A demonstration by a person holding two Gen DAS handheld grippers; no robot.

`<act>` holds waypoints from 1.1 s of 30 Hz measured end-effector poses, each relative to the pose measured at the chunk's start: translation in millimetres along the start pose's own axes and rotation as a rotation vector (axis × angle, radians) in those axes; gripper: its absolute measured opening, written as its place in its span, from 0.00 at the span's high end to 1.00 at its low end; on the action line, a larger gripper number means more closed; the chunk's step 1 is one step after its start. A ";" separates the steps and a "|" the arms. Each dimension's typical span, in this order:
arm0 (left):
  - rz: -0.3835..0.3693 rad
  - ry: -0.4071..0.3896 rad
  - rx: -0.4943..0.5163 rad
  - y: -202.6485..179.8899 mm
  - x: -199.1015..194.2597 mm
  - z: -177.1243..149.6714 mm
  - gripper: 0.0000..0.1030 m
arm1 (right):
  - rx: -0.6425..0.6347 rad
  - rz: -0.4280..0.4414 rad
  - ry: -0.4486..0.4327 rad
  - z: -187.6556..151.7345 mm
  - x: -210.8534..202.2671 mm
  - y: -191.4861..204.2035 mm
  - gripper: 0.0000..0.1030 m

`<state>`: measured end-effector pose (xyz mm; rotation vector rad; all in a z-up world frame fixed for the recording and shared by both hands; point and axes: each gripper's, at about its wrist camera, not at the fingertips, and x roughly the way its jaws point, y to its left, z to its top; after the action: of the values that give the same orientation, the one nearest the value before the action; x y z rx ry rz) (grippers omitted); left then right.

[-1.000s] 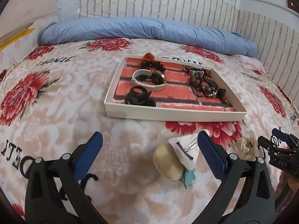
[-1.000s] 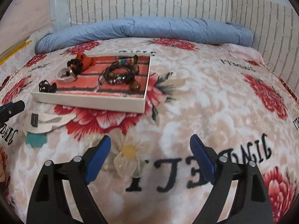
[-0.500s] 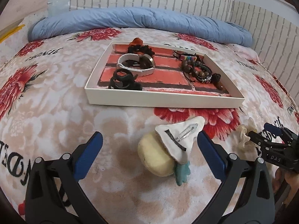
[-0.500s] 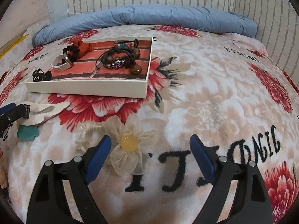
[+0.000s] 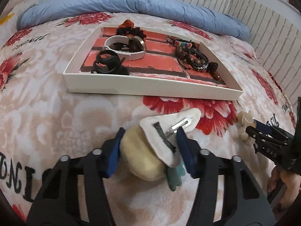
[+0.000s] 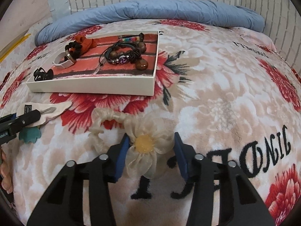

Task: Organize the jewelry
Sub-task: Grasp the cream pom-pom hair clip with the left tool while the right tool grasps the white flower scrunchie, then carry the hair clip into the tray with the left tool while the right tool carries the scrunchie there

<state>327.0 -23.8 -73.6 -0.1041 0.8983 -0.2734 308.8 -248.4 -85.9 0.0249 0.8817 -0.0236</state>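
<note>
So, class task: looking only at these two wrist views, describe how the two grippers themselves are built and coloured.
Both the left gripper and the right gripper share one design: a matte black linkage frame with round silver bolts, carrying two flat blue fingers. Seen side-on from the left wrist view, the right gripper bears small white lettering reading "DAS". No cables show, and a bare hand grips its handle.

1. Left gripper (image 5: 148, 148): blue pads on either side of a felt hair clip (image 5: 160, 146); jaws narrowed, pads at or just beside its edges; contact cannot be told.
2. Felt hair clip: cream pad, white teardrop flap with metal snap clip, teal piece beneath; lying on the floral blanket (image 5: 56, 113).
3. White tray (image 5: 150, 88): beyond the clip; holds a black claw clip (image 5: 108, 64), white bangle (image 5: 125, 47), beaded bracelets (image 5: 193, 58).
4. Right gripper (image 5: 253, 127): at right edge, tips at a cream flower scrunchie (image 5: 244, 124).
5. Blue duvet (image 5: 131, 5): along the far wall.
</note>
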 end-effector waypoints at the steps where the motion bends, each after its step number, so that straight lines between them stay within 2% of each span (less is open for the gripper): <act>1: 0.003 -0.004 0.005 -0.9 -0.5 -0.7 0.51 | -0.003 0.002 0.001 0.0 0.0 0.9 0.62; 5: 0.023 -0.028 0.041 -6.8 -4.9 -2.3 0.58 | -0.012 0.005 -0.006 0.2 -0.9 4.2 0.70; 10: 0.033 -0.045 0.058 -8.0 -9.5 -1.9 0.62 | -0.021 -0.001 -0.022 0.1 -4.7 5.8 0.78; 14: 0.059 -0.068 0.091 -13.0 -15.6 -2.0 0.66 | -0.023 -0.013 -0.063 1.7 -14.0 6.8 0.79; 20: 0.076 -0.098 0.109 -13.3 -25.7 0.6 0.67 | -0.038 -0.013 -0.118 11.6 -30.6 10.1 0.79; 28: 0.131 -0.241 0.153 -13.7 -68.7 25.0 0.67 | -0.050 -0.007 -0.218 44.3 -57.0 18.6 0.79; 33: 0.187 -0.324 0.178 -9.7 -84.4 53.3 0.67 | -0.053 -0.015 -0.258 69.6 -55.4 27.8 0.79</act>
<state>317.0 -11.0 25.4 0.0986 0.5537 -0.1554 328.1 -222.3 1.4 -0.0342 0.6238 -0.0168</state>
